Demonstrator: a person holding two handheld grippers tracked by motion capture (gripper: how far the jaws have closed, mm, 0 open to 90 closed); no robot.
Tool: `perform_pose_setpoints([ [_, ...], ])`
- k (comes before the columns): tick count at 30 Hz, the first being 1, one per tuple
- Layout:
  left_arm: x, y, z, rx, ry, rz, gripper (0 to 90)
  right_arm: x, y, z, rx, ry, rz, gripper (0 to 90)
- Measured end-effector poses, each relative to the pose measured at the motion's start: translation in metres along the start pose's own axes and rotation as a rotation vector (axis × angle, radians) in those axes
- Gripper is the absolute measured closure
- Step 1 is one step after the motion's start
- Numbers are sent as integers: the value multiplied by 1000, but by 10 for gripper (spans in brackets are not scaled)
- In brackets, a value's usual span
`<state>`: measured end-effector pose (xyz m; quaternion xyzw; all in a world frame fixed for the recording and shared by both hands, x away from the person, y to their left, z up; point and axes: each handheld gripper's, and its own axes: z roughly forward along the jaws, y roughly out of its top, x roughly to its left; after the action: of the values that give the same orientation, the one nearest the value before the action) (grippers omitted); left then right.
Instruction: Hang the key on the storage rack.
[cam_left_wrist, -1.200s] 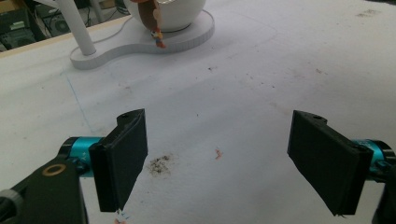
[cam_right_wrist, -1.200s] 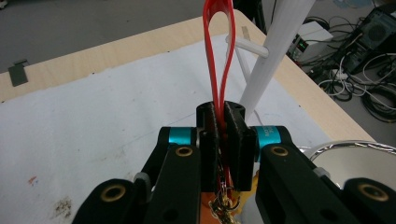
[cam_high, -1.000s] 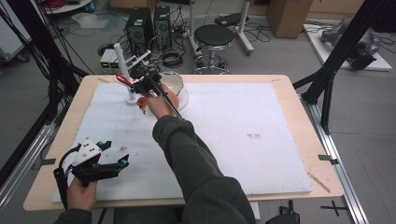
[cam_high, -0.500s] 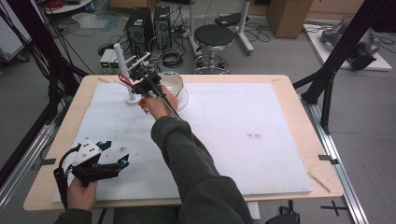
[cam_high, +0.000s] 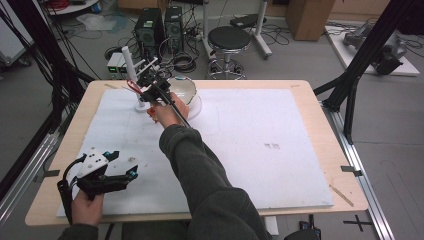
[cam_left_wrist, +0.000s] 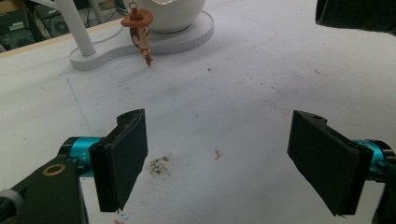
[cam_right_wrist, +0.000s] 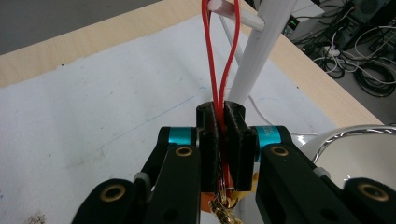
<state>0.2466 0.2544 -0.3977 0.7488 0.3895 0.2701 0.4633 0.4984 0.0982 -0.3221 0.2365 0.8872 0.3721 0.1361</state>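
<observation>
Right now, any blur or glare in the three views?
High view: soft overall, right gripper hard to resolve. Left gripper view: fingers sharp, cowboy charm slightly soft. Right gripper view: red cord crisp, bright reflection on the bowl rim.

Black gripper (cam_left_wrist: 224, 163), teal collars, olive sleeve (cam_high: 200, 170)

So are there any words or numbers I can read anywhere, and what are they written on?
None can be read.
The small dark marks on the white table cover: too small and blurred to tell whether they are text.
The green lit display on a box beyond the table edge: too blurred to read.
The small box on the floor behind the table: nothing readable on it.
</observation>
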Motion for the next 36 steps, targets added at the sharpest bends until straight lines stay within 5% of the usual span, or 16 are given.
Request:
perform_pose_setpoints([
  [36,1,0,0,0,-1,-2,205,-3,1,15,31,-29,5,846],
])
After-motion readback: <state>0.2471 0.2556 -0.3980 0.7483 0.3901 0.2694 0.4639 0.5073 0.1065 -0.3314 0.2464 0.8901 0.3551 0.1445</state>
